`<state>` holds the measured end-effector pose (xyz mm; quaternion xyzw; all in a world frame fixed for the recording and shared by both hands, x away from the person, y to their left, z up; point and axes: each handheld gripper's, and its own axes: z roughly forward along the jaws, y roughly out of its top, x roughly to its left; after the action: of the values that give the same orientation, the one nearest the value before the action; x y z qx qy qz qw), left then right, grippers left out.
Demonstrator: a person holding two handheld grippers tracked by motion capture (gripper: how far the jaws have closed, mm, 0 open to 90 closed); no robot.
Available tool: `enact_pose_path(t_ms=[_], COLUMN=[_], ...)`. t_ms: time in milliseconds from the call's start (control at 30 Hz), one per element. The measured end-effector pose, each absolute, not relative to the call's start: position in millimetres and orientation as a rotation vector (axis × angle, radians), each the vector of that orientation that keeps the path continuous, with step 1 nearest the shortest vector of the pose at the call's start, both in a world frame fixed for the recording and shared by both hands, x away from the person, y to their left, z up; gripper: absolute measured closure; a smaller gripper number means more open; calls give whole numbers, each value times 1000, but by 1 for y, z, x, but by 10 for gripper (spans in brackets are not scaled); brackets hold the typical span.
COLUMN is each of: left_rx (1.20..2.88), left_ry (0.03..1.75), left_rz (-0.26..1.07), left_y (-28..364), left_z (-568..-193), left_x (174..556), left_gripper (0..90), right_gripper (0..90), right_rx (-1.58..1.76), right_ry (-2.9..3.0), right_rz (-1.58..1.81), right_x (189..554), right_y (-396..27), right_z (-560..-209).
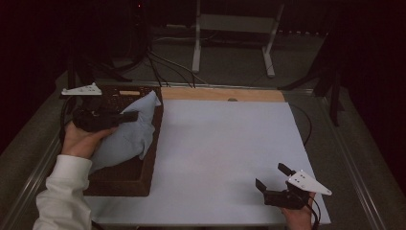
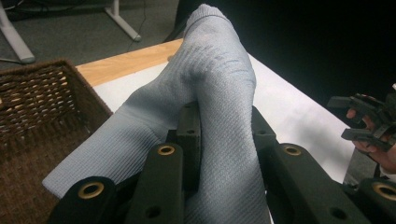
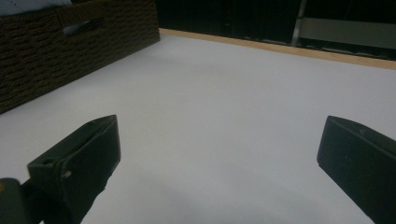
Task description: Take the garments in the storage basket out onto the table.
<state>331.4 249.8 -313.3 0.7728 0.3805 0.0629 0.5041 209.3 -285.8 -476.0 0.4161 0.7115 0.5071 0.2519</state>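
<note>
In the high view, the left hand-held gripper (image 1: 125, 116) is at about 9 o'clock on the bench (image 1: 220, 163), over a dark woven basket (image 1: 139, 179). It is clenched on a pale blue sock (image 1: 127, 139), which hangs from the jaws down into the basket, with one end standing up toward the basket's far rim. I judge the sock is held this way because it is being taken out of the basket, though it could equally be going in. The right hand-held gripper (image 1: 273, 178) waits at about 5 o'clock, near the front edge of the white sheet, with its jaws apart and nothing between them, probably ready to help when the sock comes over.

In the left gripper view, the sock (image 2: 210, 93) is pinched between the two black jaws and folds over them. The fabric is a fine ribbed knit, soft and slightly wrinkled, light grey-blue, and one end rises up toward 12 o'clock. The basket (image 2: 42, 107) is at 9 o'clock, and the other hand with its gripper (image 2: 362, 119) shows at 3 o'clock.

In the right gripper view, the jaws stand wide, released, over bare white bench surface (image 3: 224, 116). The basket wall (image 3: 70, 51) is at about 10 o'clock, well apart from the jaws.
</note>
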Motion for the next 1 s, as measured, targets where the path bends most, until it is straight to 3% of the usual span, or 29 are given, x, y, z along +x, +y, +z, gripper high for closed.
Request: enact_pose_path(t_ms=[1000], left_rx=[1843], left_ry=[794], left_rz=[116], left_y=[216], left_z=[-294], left_x=[330], left_gripper=[741], right_gripper=[0], right_rx=[1126], right_ry=[1929], right_rz=[1382], right_x=[209], right_y=[-286], right_z=[-475])
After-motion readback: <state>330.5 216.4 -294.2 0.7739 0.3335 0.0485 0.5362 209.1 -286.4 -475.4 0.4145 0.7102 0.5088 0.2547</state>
